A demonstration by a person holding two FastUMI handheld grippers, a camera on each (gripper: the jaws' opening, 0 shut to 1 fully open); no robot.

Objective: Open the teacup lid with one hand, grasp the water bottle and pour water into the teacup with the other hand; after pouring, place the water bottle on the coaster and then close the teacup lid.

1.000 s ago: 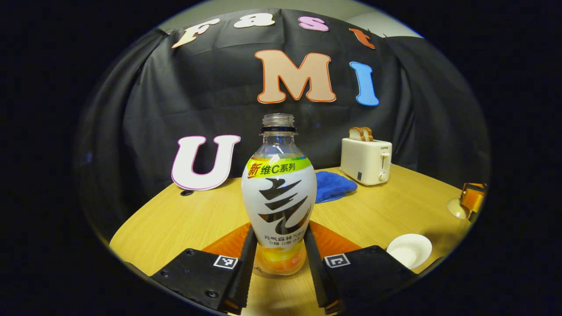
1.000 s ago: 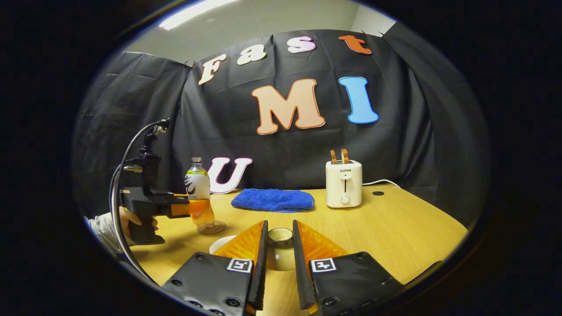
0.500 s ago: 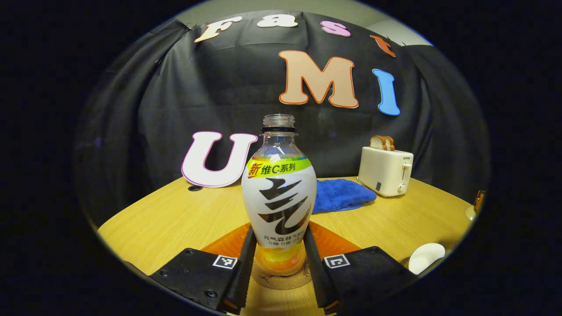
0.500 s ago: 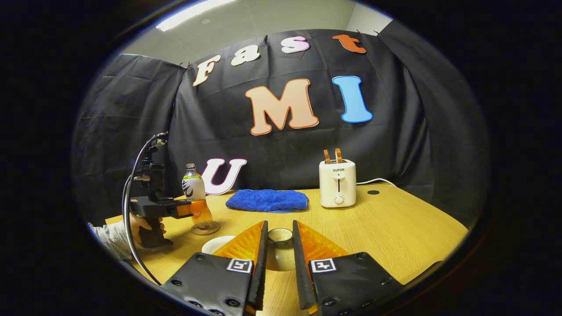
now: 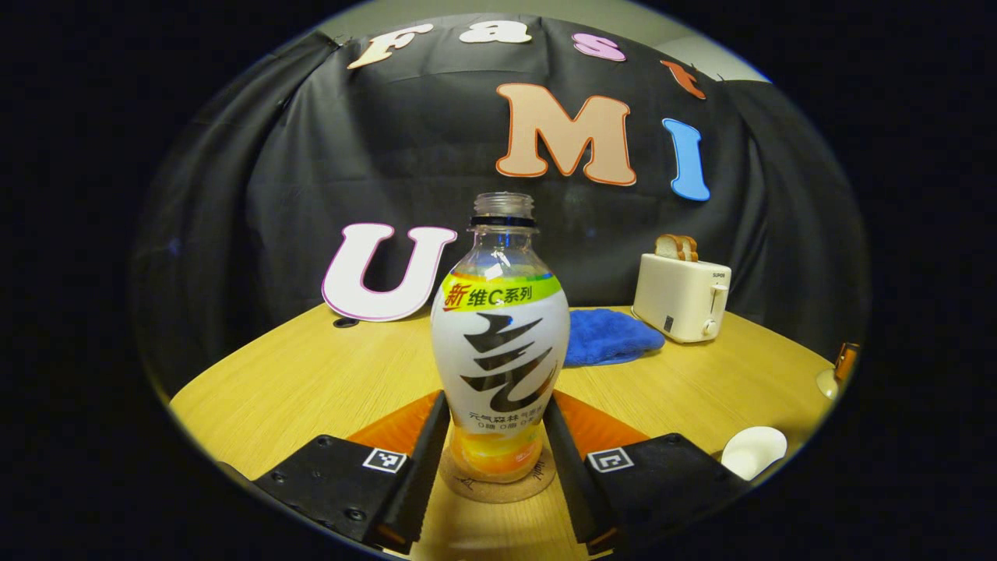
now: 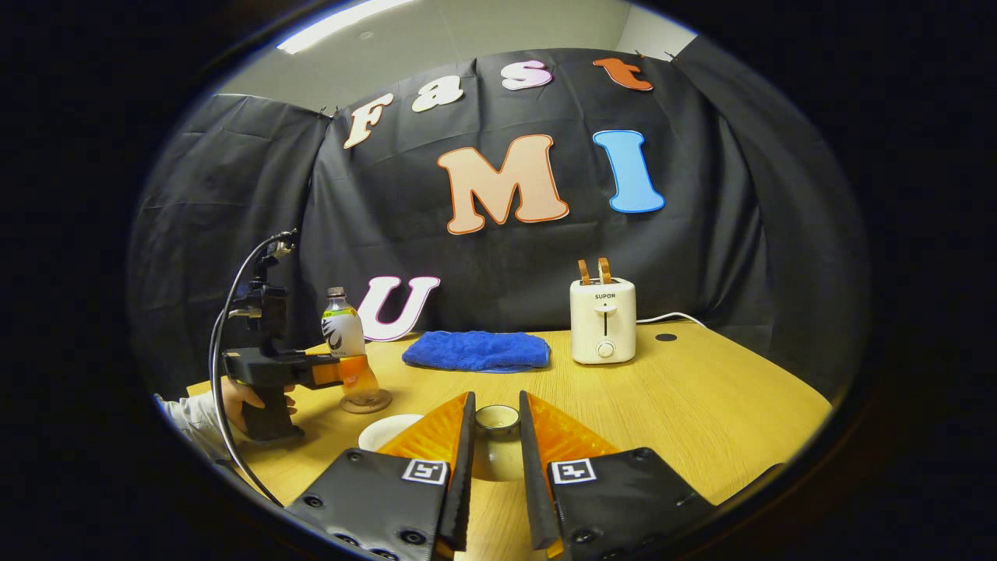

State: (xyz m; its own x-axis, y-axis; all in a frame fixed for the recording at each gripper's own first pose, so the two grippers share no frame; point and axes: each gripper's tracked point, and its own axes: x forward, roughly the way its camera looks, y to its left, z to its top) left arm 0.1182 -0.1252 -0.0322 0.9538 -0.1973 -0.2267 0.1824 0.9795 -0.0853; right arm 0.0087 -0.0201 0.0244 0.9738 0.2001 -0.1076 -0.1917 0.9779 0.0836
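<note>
An uncapped water bottle [image 5: 498, 335] with a little orange drink left stands upright on the round cork coaster [image 5: 537, 479]. My left gripper [image 5: 497, 397] is open a little, its fingers close along both sides of the bottle's lower part. The right gripper view shows that bottle [image 6: 341, 335], the coaster [image 6: 366, 403] and the left gripper [image 6: 347, 372] at the far left. My right gripper [image 6: 495, 396] is shut on the beige teacup lid [image 6: 497, 421], held above the table. The white teacup [image 6: 387, 430] sits uncovered just left of it, also seen as a teacup [image 5: 752, 452] at lower right.
A white toaster [image 6: 602, 319] with bread slices stands at the back of the wooden table [image 6: 701, 405]. A blue cloth [image 6: 477, 351] lies left of it. A hand [image 6: 234, 393] in a pale sleeve holds the left gripper at the table's left edge.
The left gripper carried the bottle away from the teacup and set it down on the coaster. Its fingers have since spread slightly. The right gripper has stayed almost still with the lid.
</note>
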